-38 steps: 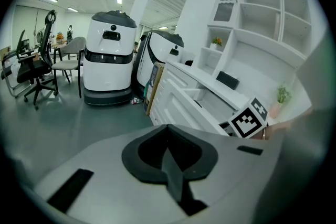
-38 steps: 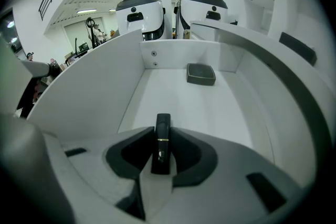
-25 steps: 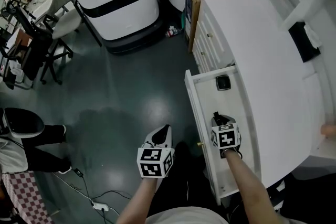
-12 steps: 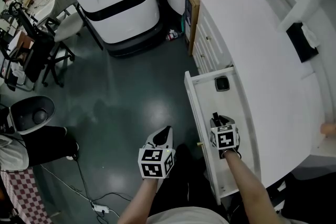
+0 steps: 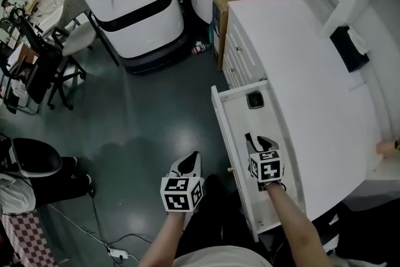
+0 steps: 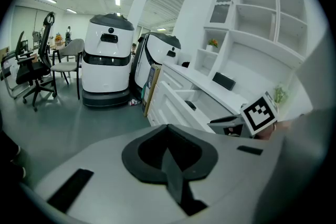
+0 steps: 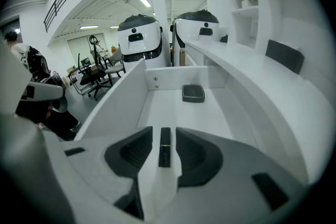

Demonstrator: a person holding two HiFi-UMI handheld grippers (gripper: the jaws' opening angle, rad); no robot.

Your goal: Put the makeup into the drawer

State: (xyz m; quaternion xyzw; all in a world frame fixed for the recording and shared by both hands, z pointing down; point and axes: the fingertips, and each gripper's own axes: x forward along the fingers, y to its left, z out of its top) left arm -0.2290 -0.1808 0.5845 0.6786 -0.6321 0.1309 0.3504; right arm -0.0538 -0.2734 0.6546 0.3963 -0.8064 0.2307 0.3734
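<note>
The white drawer (image 5: 220,128) stands pulled out of the dresser. A black compact (image 5: 254,99) lies near its far end, also seen in the right gripper view as a dark square case (image 7: 193,93). My right gripper (image 5: 250,139) hovers over the middle of the drawer. In its own view the right gripper (image 7: 164,132) is open, and a slim black lipstick tube (image 7: 165,148) lies on the drawer floor between the jaws with a gap on each side. My left gripper (image 5: 194,157) hangs over the dark floor left of the drawer; in its own view the left gripper (image 6: 169,131) has its pads together.
The white dresser top (image 5: 300,72) runs along the drawer's right, with a black box (image 5: 349,48) by the shelves. Two big white-and-black machines (image 5: 131,3) and a cardboard box (image 5: 220,15) stand beyond. Office chairs (image 5: 37,65) and a person (image 5: 25,166) are at the left.
My right gripper has lifted a little above the drawer floor. The left gripper has stayed put. The person at the lower left has shifted, and the head view has tilted slightly.
</note>
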